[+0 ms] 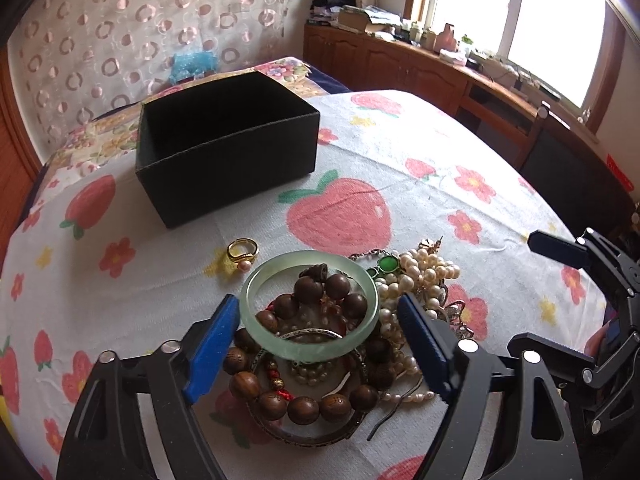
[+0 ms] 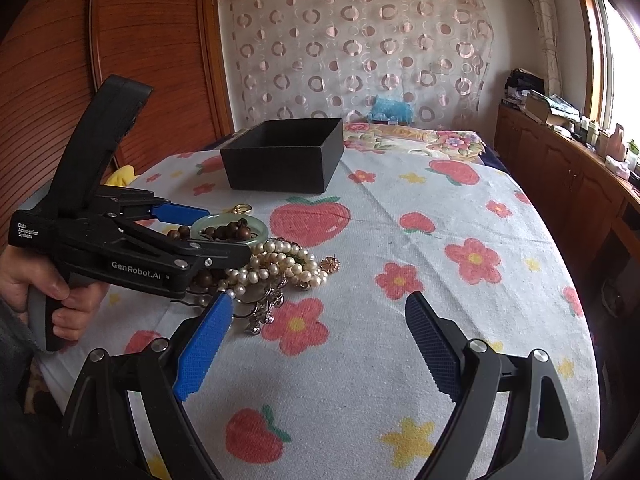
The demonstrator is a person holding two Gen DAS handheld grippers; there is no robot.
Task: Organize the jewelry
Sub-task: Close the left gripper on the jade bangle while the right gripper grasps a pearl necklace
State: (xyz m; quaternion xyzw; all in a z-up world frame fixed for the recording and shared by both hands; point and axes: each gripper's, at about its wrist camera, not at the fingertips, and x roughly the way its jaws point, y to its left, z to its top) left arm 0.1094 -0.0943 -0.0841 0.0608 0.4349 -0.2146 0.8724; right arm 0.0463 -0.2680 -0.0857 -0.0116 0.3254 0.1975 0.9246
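Observation:
A pale green jade bangle (image 1: pixel 310 304) lies on a pile of jewelry: brown wooden bead bracelets (image 1: pixel 304 396), a pearl necklace (image 1: pixel 424 272) and a green-stone piece (image 1: pixel 387 264). A gold ring (image 1: pixel 242 252) lies just left of the pile. An open black box (image 1: pixel 228 152) stands behind. My left gripper (image 1: pixel 316 306) is open, with one finger on each side of the bangle. It also shows in the right wrist view (image 2: pixel 192 232). My right gripper (image 2: pixel 320 304) is open and empty, right of the pile (image 2: pixel 272 264).
The table has a strawberry-and-flower cloth (image 2: pixel 400 280). A bed with a floral cover (image 2: pixel 420 136) lies behind it. A wooden cabinet (image 2: pixel 560 176) with clutter runs under the window at right. A wooden wall (image 2: pixel 152 60) stands at left.

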